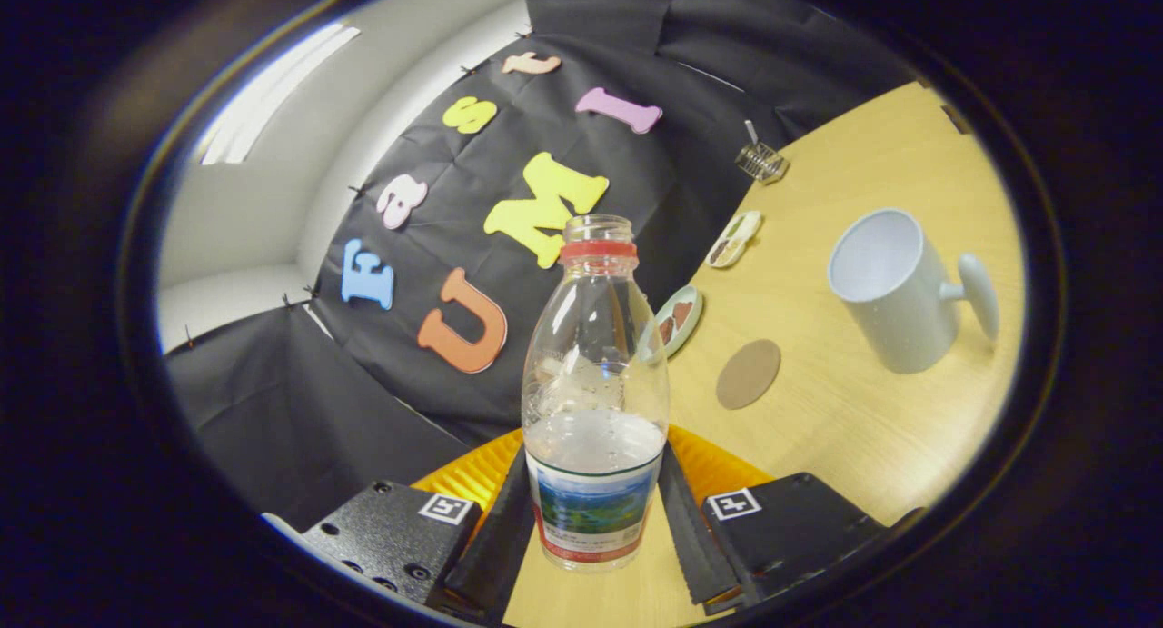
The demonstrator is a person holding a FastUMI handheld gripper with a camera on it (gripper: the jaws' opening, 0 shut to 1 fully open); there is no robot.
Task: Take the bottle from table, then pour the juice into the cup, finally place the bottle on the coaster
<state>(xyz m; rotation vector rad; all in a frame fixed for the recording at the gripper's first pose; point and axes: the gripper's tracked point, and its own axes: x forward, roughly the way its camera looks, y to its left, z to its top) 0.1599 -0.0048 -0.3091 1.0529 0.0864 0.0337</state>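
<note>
While the whole scene sits tilted, the gripper [595,510] has its two fingers [495,537] pinched against either side of a clear plastic bottle with a red neck ring and a landscape label [595,401], one finger on each side of the labelled lower part. So it's closed down narrow and holding that bottle, no gap that I can see between pads and plastic.

Cap's off, mouth open. Clear liquid fills roughly the lower part, with the level sitting just above the label's top edge, and droplets cling to the inside above that.

Off at about 2 o'clock from the bottle stands a pale grey-white mug with a side handle [895,287], open side facing roughly toward the bottle, looks empty inside. It's well apart from the fingers on the light wooden tabletop [845,428].

Between bottle and mug, at about 2 o'clock and nearer, lies a flat round brown coaster [748,373], bare.

Just beside the bottle's shoulder, around 1 o'clock, there's a small pale oval dish with brownish bits in it [677,319], and a second similar dish [734,239] further out along the table edge. Way beyond those, a small metal wire clip thing [761,160] sits near the black cloth wall; can't tell exactly what it is.
</note>
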